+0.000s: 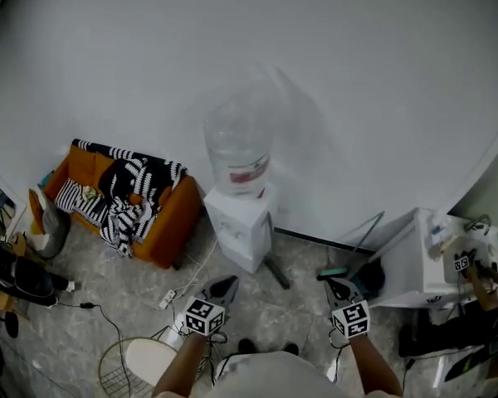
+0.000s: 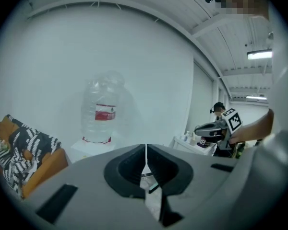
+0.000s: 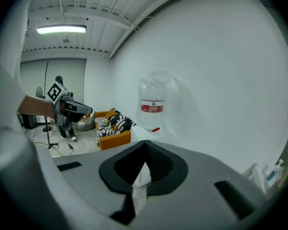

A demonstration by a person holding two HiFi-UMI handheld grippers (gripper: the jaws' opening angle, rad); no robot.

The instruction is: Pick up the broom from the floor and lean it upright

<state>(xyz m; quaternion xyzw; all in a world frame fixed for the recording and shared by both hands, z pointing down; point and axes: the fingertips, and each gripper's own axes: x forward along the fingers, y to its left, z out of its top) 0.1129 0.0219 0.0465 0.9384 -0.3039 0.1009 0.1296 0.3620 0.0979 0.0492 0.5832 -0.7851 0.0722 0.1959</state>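
Facing the right gripper (image 1: 339,287), a water dispenser (image 1: 239,230) stands between sofa (image 1: 170,222) and table (image 1: 402,259).

I am viewing an office-style common room or lab lounge. A water dispenser (image 1: 239,237) carrying a large bottle (image 1: 238,156) is standing against a plain white wall (image 1: 232,40). An orange sofa (image 1: 173,218) is sitting beside it on a stone-pattern floor (image 1: 307,301). Fluorescent tube lighting (image 3: 61,29) is glowing under an exposed ribbed ceiling (image 3: 86,4), and a power strip (image 1: 168,298) is lying on the floor.
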